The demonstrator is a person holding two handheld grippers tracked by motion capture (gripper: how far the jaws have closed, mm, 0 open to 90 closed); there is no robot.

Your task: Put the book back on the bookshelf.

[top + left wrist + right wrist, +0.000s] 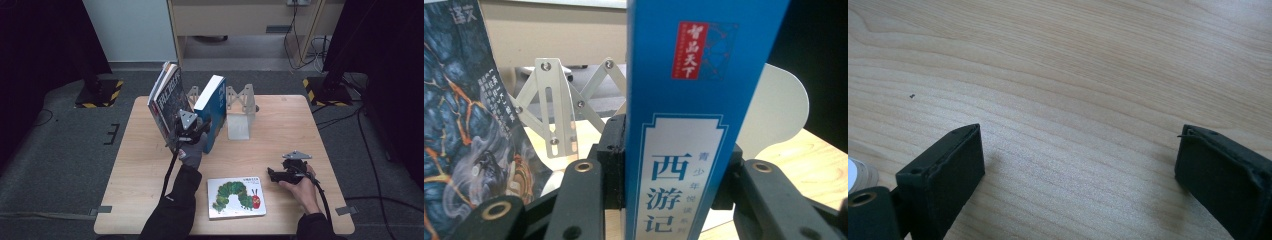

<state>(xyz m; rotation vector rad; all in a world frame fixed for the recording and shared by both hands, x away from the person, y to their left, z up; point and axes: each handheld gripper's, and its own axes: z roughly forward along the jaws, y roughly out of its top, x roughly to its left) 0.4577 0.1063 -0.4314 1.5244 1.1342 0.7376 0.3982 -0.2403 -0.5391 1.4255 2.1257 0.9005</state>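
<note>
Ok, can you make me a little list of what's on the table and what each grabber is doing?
Left gripper: shut on the blue book, holding its spine
Blue book: upright, in the white rack
Dark book: leaning, left of the blue one
Caterpillar book: flat near the front edge
Right gripper: open, nothing between the jaws, over bare table

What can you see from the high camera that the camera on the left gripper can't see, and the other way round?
The high view has the caterpillar picture book lying flat, the right gripper with open jaws, and the whole table. The left gripper view has the close-up printing on the blue book, clamped between the left gripper jaws. Both have that blue book, the dark-covered book and the white metal bookend rack.
</note>
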